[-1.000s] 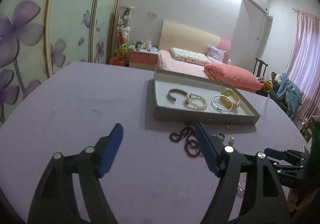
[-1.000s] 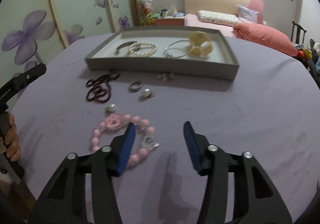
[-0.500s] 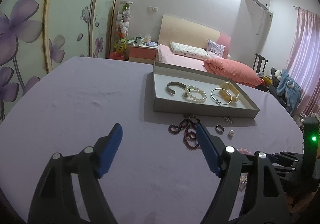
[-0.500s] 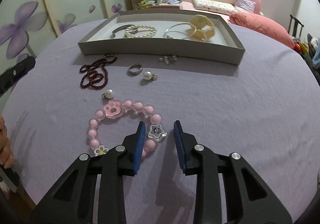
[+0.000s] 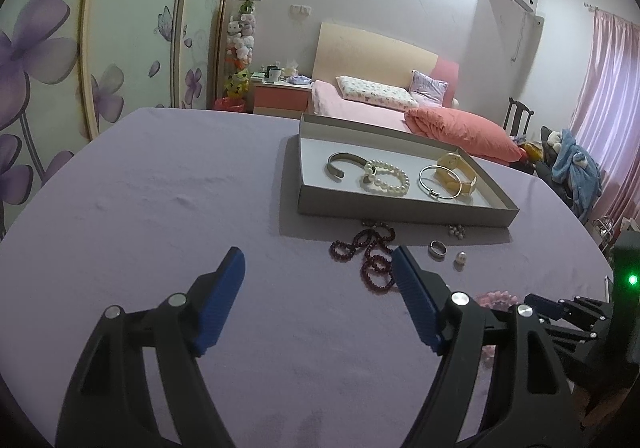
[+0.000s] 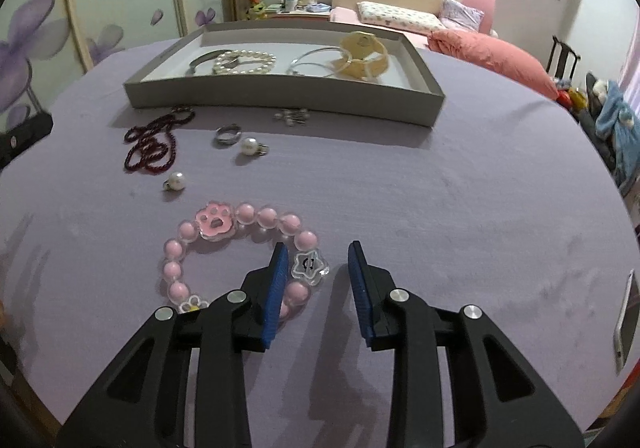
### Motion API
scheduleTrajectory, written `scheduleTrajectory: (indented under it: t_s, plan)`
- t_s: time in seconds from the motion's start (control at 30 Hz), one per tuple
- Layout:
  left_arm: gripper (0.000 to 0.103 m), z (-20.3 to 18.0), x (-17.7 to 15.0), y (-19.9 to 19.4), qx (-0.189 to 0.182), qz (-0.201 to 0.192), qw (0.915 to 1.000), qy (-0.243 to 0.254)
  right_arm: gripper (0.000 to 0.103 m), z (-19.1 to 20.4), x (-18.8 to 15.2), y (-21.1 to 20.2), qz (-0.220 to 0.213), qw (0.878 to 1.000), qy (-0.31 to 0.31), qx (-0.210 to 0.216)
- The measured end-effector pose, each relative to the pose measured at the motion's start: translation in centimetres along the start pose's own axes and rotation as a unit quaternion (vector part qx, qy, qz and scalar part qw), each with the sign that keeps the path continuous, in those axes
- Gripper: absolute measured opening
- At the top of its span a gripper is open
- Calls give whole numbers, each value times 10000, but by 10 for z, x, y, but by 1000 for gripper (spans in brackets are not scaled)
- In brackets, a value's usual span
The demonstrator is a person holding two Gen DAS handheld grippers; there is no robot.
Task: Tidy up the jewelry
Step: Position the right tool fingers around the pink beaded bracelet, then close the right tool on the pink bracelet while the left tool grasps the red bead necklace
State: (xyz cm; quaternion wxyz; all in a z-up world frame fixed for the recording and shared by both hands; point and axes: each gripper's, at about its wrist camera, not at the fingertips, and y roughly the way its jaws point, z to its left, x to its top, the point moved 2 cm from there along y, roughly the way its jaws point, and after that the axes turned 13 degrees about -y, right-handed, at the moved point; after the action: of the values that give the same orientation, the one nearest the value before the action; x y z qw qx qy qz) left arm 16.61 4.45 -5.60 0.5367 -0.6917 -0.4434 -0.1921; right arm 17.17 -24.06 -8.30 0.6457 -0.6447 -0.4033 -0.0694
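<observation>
A pink bead bracelet (image 6: 216,224) with paw, star and flower charms lies on the purple table. My right gripper (image 6: 318,248) points down at it, jaws narrowed around the clear star charm (image 6: 310,268); a gap still shows on the right side, so nothing is gripped. A grey tray (image 6: 280,99) holds a cuff, a pearl bracelet (image 6: 244,61), a silver bangle and a yellow bangle (image 6: 362,55). In front of it lie a dark red bead strand (image 6: 152,143), a ring (image 6: 228,133) and two pearl pieces (image 6: 250,145). My left gripper (image 5: 318,260) hovers open near the strand (image 5: 372,252), holding nothing.
A small metal cluster (image 6: 294,115) sits against the tray's front wall. A phone (image 6: 624,328) lies at the table's right edge. The round table (image 5: 140,207) has bare cloth on its left half. A bed and a chair stand behind.
My right gripper's jaws have narrowed and come down over the pink bracelet, now flanking its star charm. The left gripper stays open in about the same place.
</observation>
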Motion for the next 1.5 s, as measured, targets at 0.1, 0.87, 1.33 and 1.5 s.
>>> scheduleTrajectory:
  t_s: [0.1, 0.87, 1.33, 1.5]
  plan:
    - [75, -2, 0, 3, -1, 36, 10000, 4, 38, -4, -5, -1, -34, 9999, 91, 111]
    - [75, -20, -8, 44, 163, 748, 9967, 275, 19, -45, 0, 8, -142, 9984, 532, -155]
    - [79, -63, -8, 120, 610, 1355, 9866, 674, 19, -57, 0, 15, -156, 9974, 693, 91]
    - [49, -72, -10, 122, 728, 1294, 9847, 913, 19, -60, -1, 15, -168, 9974, 688, 140]
